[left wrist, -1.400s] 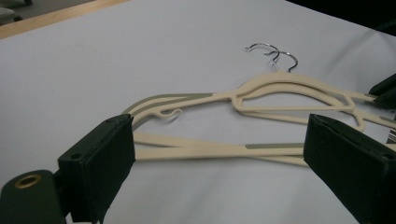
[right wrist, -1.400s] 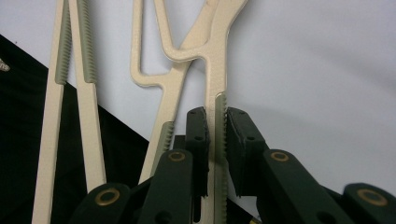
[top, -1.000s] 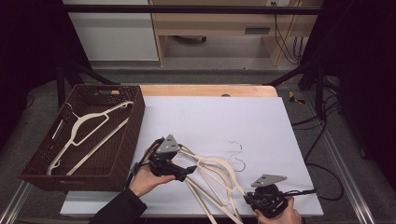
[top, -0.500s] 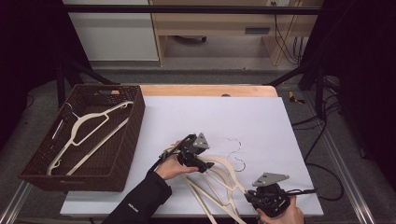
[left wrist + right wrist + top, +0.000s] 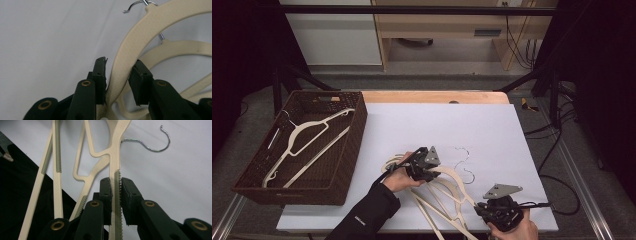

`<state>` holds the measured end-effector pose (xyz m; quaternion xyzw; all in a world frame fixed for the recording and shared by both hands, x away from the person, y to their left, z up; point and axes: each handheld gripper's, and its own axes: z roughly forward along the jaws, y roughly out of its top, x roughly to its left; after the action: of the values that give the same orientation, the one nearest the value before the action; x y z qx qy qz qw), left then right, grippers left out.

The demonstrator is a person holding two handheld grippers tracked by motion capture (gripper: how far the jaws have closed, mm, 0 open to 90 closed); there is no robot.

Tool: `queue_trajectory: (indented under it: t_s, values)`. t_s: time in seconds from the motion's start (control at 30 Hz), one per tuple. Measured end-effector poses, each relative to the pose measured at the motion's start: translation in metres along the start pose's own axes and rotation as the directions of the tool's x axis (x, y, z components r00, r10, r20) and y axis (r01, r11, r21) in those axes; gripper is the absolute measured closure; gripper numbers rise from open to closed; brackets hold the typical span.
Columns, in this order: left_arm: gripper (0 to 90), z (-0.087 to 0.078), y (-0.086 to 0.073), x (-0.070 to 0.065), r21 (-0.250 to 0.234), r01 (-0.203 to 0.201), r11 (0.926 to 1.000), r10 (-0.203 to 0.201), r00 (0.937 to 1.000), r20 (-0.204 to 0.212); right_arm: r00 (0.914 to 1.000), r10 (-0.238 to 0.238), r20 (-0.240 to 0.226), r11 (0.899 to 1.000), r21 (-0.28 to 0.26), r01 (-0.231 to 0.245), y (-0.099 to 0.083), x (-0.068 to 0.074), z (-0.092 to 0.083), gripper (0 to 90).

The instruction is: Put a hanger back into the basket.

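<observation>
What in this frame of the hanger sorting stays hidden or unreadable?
- High view: where the left gripper meets the hangers, covered by the hand.
- Left gripper view: the held hanger runs off the frame edges.
- High view: hanger count in the pile, arms overlapping.
- High view: right gripper jaws, under its body.

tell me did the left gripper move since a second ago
Yes: the left gripper went right, away from the basket, onto the hangers.

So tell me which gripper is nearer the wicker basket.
Left. The left gripper sits just right of the basket; the right gripper is farther off at the table's near edge.
</observation>
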<state>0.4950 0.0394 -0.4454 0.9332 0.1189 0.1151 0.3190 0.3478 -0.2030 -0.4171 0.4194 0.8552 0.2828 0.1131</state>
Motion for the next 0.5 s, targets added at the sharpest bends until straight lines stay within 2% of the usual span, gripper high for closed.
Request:
queue_trajectory:
  t_s: [0.07, 0.1, 0.13, 0.2, 0.27, 0.33, 0.4, 0.43, 0.5]
  values:
    - [69.6, -0.003, 0.0, -0.002, -0.001, -0.029, 0.9996, 0.029, 0.9995, -0.01, 1.0, 0.002, 0.001, 1.0, 0.002, -0.002, 0.001, 0.0, 0.0, 79.6]
    - [70.3, -0.005, 0.0, -0.003, -0.001, -0.042, 0.9991, 0.042, 0.999, -0.014, 0.9998, 0.018, -0.007, 1.0, -0.002, -0.018, 0.001, 0.0, -0.001, 79.3]
    - [71.0, -0.006, 0.0, -0.003, -0.002, -0.055, 0.9985, 0.055, 0.9982, -0.024, 1.0, 0.0, -0.001, 1.0, -0.002, 0.0, 0.002, -0.002, -0.002, 78.2]
    - [73.2, -0.008, 0.0, -0.005, -0.005, -0.073, 0.9973, 0.073, 0.9967, -0.036, 1.0, -0.003, -0.001, 1.0, -0.027, 0.003, 0.003, -0.005, -0.003, 68.0]
    - [74.6, -0.011, -0.001, -0.005, -0.007, -0.078, 0.9969, 0.078, 0.9961, -0.041, 1.0, 0.002, 0.003, 0.999, -0.052, -0.002, 0.006, -0.008, -0.004, 61.8]
    - [75.0, -0.013, -0.001, -0.005, -0.011, -0.083, 0.9965, 0.082, 0.9958, -0.04, 0.9999, 0.002, -0.013, 0.995, -0.097, -0.003, 0.011, -0.012, -0.005, 55.5]
    - [75.3, -0.013, -0.001, -0.007, -0.011, -0.088, 0.9961, 0.087, 0.9949, -0.05, 0.998, 0.014, -0.062, 0.988, -0.152, -0.023, 0.018, -0.017, -0.007, 49.0]
    - [75.4, -0.014, -0.001, -0.007, -0.013, -0.087, 0.9962, 0.086, 0.9954, -0.042, 0.997, 0.023, -0.074, 0.985, -0.169, -0.036, 0.023, -0.019, -0.008, 46.3]
    - [75.5, -0.014, -0.001, -0.009, -0.015, -0.091, 0.9958, 0.09, 0.9951, -0.041, 0.9979, 0.004, -0.065, 0.98, -0.199, -0.017, 0.031, -0.024, -0.007, 42.2]
